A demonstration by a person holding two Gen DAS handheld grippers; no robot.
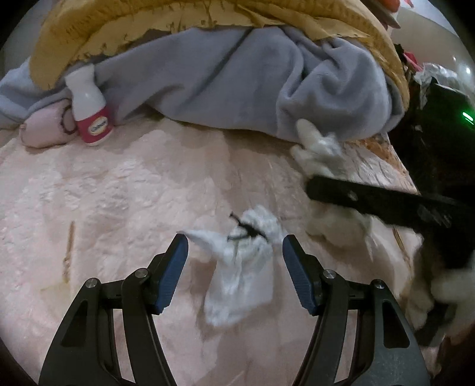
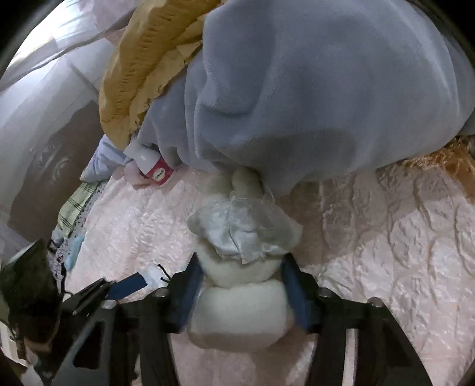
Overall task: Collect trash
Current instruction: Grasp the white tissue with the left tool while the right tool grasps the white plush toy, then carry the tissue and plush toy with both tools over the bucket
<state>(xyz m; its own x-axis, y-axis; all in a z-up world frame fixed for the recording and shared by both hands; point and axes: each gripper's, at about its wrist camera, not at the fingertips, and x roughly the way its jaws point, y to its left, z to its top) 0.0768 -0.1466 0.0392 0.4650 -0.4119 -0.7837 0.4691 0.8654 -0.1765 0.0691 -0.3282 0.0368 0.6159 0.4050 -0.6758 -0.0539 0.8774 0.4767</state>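
Pink quilted bedspread, covering a bed; surface mostly bare toward the left and near side in the left wrist view, bounded at the back by a heaped grey-blue fleece blanket with a mustard-yellow quilt piled over it. The bed's right edge runs diagonally, with dark space beyond it holding a black object and a green light. Left gripper: jaws standing about half apart, blue pads on either side of a crumpled white tissue marked with a dark strand; tissue lies flat on the bedspread between the pads, which are not touching it. Right gripper: jaws drawn in on a white plush toy dressed in a pale gauzy cloth; both blue pads sit against the toy's sides, and the toy's far end reaches up to the fold of the blanket. In the left wrist view the same toy shows blurred near the bed's right edge, crossed by the right gripper's dark finger. White bottle with a red label, upright at the back left, against the blanket and beside a small pink pouch. A thin tan streak lies on the bedspread left of the left gripper. Open bedspread lies to the right of the toy in the right wrist view, up to an orange fringe under the blanket.
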